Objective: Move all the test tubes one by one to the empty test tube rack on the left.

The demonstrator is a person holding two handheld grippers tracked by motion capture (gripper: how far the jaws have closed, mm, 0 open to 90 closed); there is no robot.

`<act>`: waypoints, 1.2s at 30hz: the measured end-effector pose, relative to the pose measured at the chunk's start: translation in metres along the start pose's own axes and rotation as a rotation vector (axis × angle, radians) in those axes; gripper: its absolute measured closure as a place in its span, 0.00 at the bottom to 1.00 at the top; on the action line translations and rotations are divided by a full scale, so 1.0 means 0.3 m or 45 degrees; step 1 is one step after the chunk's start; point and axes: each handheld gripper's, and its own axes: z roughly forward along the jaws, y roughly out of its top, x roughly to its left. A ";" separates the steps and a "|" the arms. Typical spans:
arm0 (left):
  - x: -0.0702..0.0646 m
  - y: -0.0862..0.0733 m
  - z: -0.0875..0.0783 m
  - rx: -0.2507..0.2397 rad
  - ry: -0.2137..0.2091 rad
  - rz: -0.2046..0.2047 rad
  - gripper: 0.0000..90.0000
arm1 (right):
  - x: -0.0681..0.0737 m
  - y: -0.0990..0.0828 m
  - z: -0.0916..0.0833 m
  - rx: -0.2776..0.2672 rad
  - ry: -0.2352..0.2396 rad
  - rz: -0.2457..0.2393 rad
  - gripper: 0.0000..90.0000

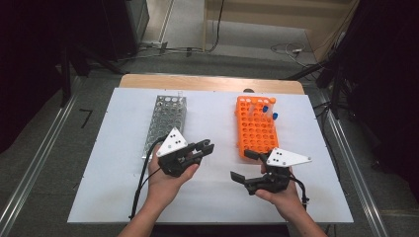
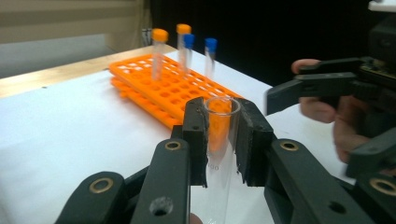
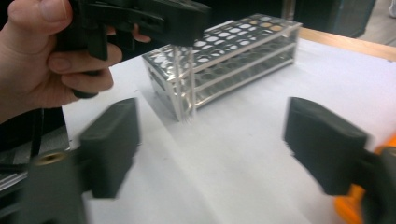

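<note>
Clamped between the left gripper [image 2: 219,140] pads is 1 clear uncapped tube [image 2: 218,154], held upright above the table [image 1: 113,163] between the metal rack [image 1: 165,121] and the orange rack [image 1: 254,131]; the right gripper [image 1: 249,165] is held with its jaws wide apart. Slippage or cracking of the glass could be caused by uneven squeezing, and a collision could be caused if the 2 grippers, already near each other, are brought closer.

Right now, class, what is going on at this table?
A person holds a gripper in each hand over a white table. The left gripper is shut on a clear uncapped tube. The right gripper is open and holds nothing. An orange rack on the right holds a few capped tubes, and a metal rack stands on the left.
</note>
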 end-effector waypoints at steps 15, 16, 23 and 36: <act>0.186 0.071 -0.027 -0.058 0.156 -0.034 0.85 | -0.103 -0.070 -0.172 0.009 -0.147 0.061 0.00; 0.199 0.075 -0.026 -0.062 0.165 -0.034 0.85 | -0.110 -0.079 -0.181 0.009 -0.151 0.064 0.00; 0.287 0.096 -0.016 -0.078 0.217 -0.047 0.85 | -0.146 -0.140 -0.227 0.026 -0.224 0.078 0.00; 0.406 0.119 0.048 -0.078 0.288 -0.087 0.85 | -0.193 -0.167 -0.230 0.033 -0.289 0.110 0.00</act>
